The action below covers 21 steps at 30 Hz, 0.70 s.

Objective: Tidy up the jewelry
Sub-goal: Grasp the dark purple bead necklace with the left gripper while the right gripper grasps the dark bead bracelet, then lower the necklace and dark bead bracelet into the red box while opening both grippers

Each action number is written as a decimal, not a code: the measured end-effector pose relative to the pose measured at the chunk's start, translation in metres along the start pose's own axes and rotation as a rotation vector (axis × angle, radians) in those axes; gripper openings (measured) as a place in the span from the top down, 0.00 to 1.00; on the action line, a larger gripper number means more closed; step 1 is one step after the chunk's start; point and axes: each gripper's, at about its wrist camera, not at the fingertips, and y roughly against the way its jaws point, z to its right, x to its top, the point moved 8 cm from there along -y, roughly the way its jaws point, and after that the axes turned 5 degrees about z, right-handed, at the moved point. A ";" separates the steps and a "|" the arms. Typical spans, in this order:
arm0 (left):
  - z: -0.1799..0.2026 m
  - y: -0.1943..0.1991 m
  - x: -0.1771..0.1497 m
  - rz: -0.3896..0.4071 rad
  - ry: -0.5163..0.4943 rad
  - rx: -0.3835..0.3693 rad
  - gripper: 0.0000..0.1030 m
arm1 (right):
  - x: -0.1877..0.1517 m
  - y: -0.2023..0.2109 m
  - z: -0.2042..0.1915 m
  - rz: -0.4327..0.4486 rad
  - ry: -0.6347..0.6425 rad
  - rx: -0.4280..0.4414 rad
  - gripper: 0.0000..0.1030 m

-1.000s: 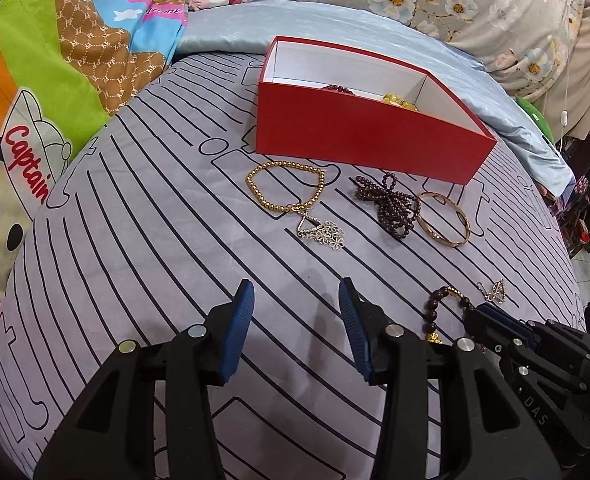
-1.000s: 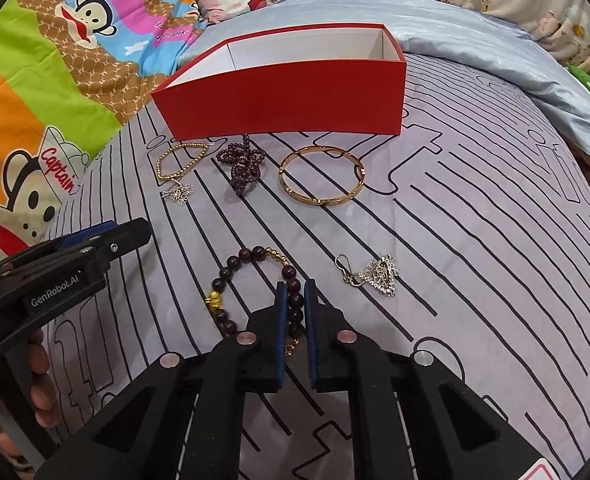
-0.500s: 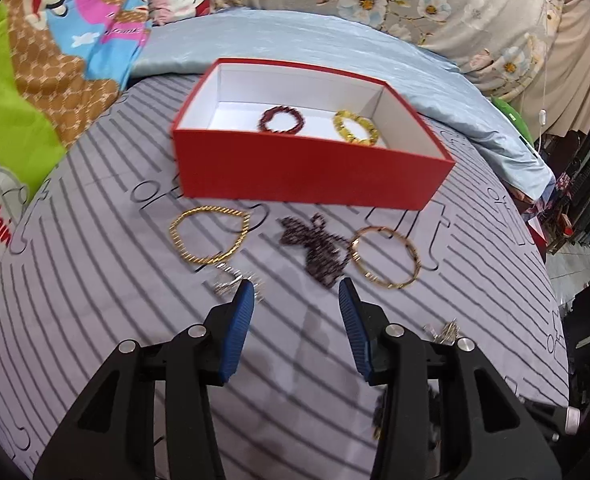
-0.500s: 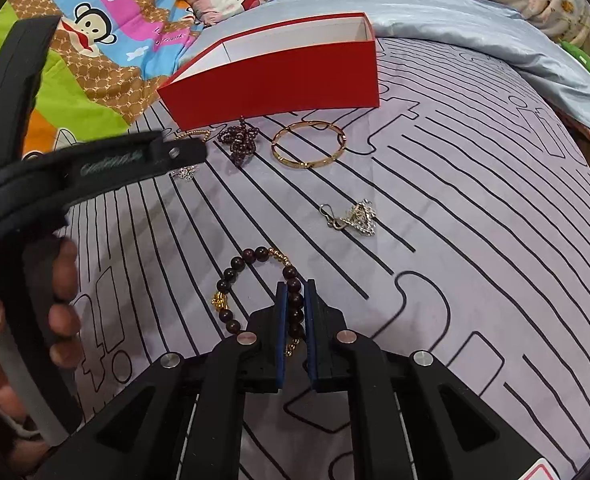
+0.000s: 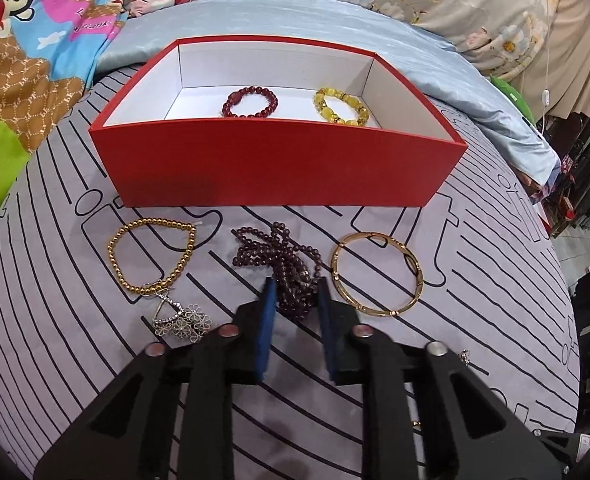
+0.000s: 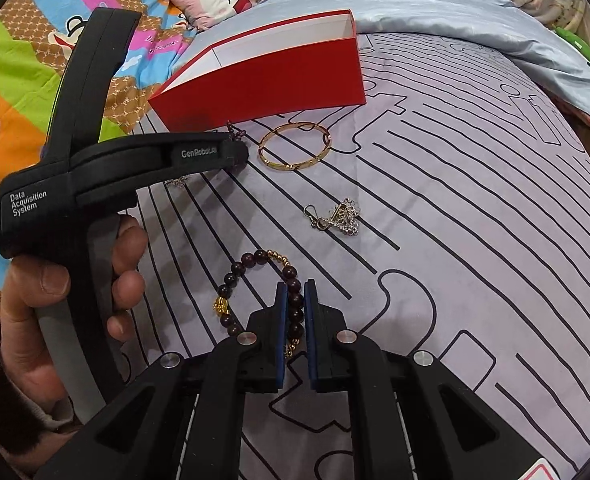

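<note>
Red box (image 5: 275, 172) sits toward the far edge of the bed, on the grey line-print cover (image 5: 55, 320), open top, white inside. In it: dark red bead bracelet (image 5: 250, 102) and yellow bead bracelet (image 5: 341, 106), side by side, apart. Just in front of the box's near wall, in a row: gold bead bracelet (image 5: 153, 256), tangled dark purple bead strand (image 5: 287, 268), gold bangle (image 5: 377, 274). Silver flower pendant (image 5: 183, 318) touches the gold bead bracelet's near side.

My left claw (image 5: 293, 300) has just been closing; its blue pads flank the near end of the purple strand, beads between them, pads look against the beads but contact is hard to confirm. Right-wrist view shows my left hand (image 6: 55, 308) on that claw's grip, tip beside the bangle.

My right claw (image 6: 295, 304) is clamped on the brown bead bracelet (image 6: 255, 280) with its gold charm, pads pinching one side of the loop, which lies on the cover nearer my edge of the bed. Silver crystal pendant (image 6: 341, 216) lies between that bracelet and the bangle, touching neither.
</note>
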 end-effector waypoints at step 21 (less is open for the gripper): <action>-0.025 0.073 0.015 0.077 -0.018 0.029 0.92 | 0.030 0.042 -0.015 0.098 0.021 0.038 0.92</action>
